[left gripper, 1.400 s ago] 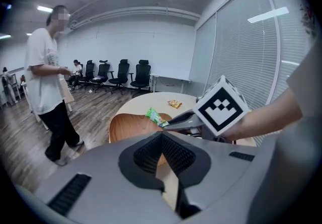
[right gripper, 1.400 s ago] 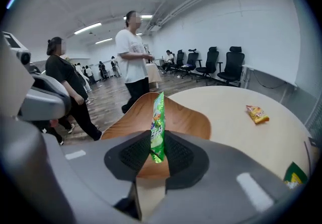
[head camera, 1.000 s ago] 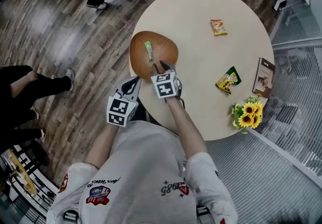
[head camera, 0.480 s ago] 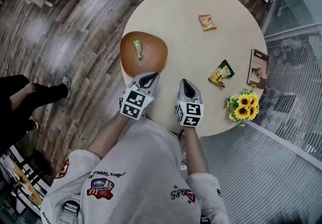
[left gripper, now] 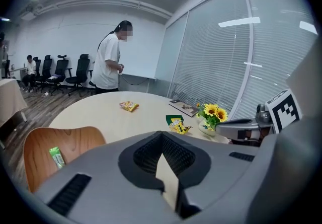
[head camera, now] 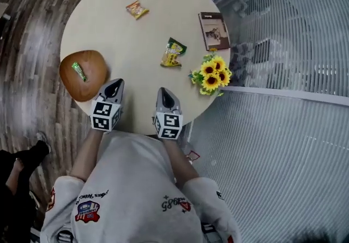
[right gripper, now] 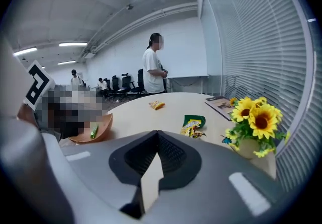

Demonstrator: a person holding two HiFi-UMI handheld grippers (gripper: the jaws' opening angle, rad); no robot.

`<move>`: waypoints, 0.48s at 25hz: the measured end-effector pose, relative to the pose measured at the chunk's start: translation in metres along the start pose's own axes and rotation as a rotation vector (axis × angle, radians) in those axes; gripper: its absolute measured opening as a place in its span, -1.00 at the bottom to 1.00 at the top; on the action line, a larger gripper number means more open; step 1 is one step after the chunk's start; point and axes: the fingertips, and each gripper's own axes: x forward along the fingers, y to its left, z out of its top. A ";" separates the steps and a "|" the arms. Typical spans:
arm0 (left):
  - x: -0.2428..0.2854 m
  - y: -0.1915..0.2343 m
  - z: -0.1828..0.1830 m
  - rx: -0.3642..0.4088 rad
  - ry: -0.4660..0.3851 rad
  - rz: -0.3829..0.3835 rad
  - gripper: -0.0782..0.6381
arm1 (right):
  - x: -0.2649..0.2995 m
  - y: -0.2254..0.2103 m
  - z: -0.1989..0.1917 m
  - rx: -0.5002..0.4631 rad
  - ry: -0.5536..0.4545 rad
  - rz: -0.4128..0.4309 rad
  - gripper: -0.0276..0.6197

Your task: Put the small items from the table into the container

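My left gripper [head camera: 113,86] and right gripper [head camera: 164,95]: both jaw pairs pressed together, pinching nothing, over the near edge of the round table [head camera: 109,29]. A green wrapped stick [head camera: 79,71] lies in the wooden bowl [head camera: 94,77]. An orange snack packet [head camera: 136,9] and a green snack packet [head camera: 173,53] lie on the tabletop, the green one near the sunflowers [head camera: 212,74]. Window blinds [head camera: 283,23] stand to the right.

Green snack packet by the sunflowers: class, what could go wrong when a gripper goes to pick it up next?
The sunflowers stand close beside the green snack packet; a reach by the right gripper might knock them over.
The packet lies flat on the table, so the jaws, now shut, may only push it along.
The wooden bowl sits at the table's edge; a nudge could tip it off.
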 end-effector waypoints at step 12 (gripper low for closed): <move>0.026 -0.032 0.002 0.032 0.011 -0.117 -0.77 | 0.023 -0.053 0.002 0.013 0.005 -0.107 -0.91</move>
